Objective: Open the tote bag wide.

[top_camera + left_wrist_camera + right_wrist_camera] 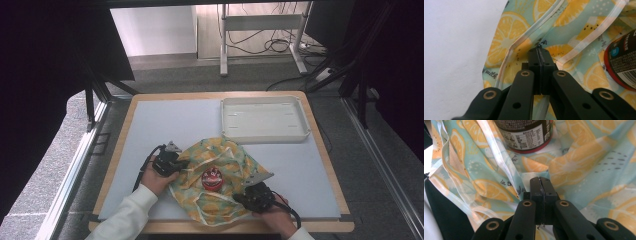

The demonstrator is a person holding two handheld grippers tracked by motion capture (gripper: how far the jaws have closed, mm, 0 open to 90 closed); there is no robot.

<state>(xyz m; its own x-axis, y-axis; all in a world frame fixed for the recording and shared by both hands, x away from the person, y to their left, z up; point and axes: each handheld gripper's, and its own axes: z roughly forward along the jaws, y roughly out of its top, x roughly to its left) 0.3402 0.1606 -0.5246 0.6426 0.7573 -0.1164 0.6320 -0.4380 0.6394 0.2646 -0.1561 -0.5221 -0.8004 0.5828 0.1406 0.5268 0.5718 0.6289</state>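
We hold the lemon-print cloth near the front edge of the table, left gripper and right gripper both clenched on its edges, and the can lying on it may roll off if we lift unevenly.

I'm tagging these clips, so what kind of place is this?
Probably a lab or test room with a recording rig: a lone table framed by black struts, grey carpet, and loose cables under a metal stand.
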